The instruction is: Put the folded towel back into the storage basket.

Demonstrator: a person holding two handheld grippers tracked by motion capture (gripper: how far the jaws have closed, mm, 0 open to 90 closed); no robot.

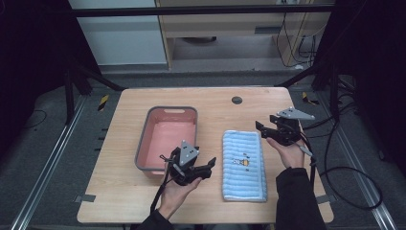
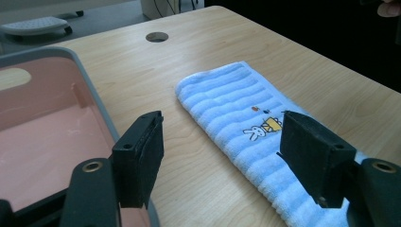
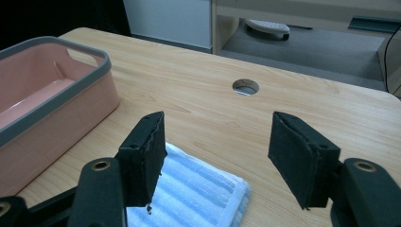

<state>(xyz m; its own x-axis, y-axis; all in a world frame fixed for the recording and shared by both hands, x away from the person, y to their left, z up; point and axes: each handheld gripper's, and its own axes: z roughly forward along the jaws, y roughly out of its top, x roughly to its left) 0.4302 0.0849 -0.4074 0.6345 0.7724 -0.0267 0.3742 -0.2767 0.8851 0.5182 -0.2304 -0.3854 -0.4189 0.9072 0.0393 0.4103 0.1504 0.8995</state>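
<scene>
A folded blue towel (image 1: 244, 165) is laid flat near the table's (image 1: 210, 98) front edge, pink tub (image 1: 143, 152) beside it. Left tongs (image 1: 211, 165) and right tongs (image 1: 260, 127) are both held wide open, nothing gripped.

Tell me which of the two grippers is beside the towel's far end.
The right gripper, at the far end of the folded blue striped towel; the left gripper sits between the pink plastic tub and the towel.

Towel (image 3: 189, 196) near end and basin (image 2: 42, 137) cut off by frame edges
</scene>
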